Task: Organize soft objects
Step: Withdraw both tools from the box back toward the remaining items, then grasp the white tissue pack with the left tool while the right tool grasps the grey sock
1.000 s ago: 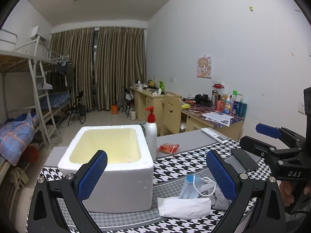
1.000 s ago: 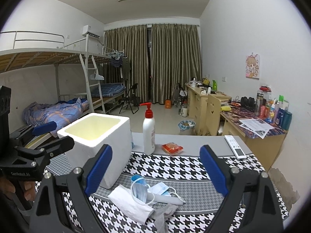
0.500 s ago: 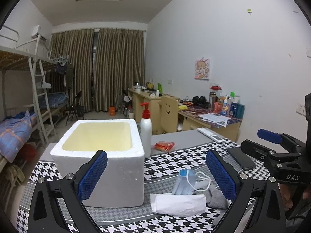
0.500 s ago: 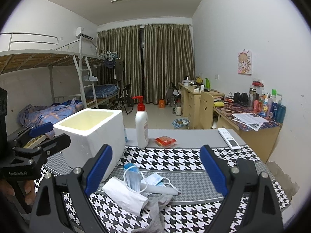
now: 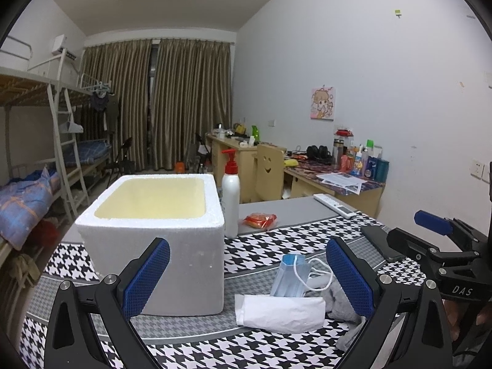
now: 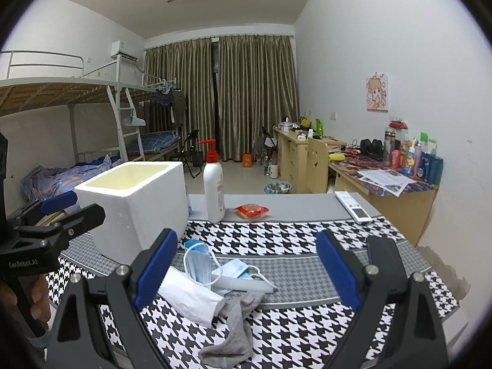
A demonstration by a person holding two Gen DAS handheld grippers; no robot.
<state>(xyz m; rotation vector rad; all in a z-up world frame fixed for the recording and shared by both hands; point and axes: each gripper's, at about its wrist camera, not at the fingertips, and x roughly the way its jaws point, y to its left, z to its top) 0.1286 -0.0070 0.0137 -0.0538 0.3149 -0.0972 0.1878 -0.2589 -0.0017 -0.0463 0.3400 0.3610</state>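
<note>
A white foam box (image 5: 153, 230) (image 6: 135, 209), with nothing inside it, stands on the houndstooth tablecloth (image 6: 276, 240). To its right lies a small pile: a white folded cloth (image 5: 279, 309) (image 6: 190, 296), blue face masks (image 5: 290, 278) (image 6: 198, 261) and a grey sock (image 6: 236, 329) (image 5: 341, 304). My left gripper (image 5: 246, 273) hovers open in front of the box and pile. My right gripper (image 6: 246, 267) hangs open over the pile, holding nothing. Each gripper shows at the edge of the other's view.
A pump bottle (image 6: 213, 187) and a red snack packet (image 6: 252, 210) stand behind the pile. A white remote (image 6: 353, 207) and a dark phone (image 5: 379, 243) lie at the right. Bunk beds, desks and curtains fill the room beyond the table's far edge.
Both cameras have tilted up and eased back a little, so the box and pile sit lower and nearer in view. Both grippers stay open and nothing on the table has moved.
</note>
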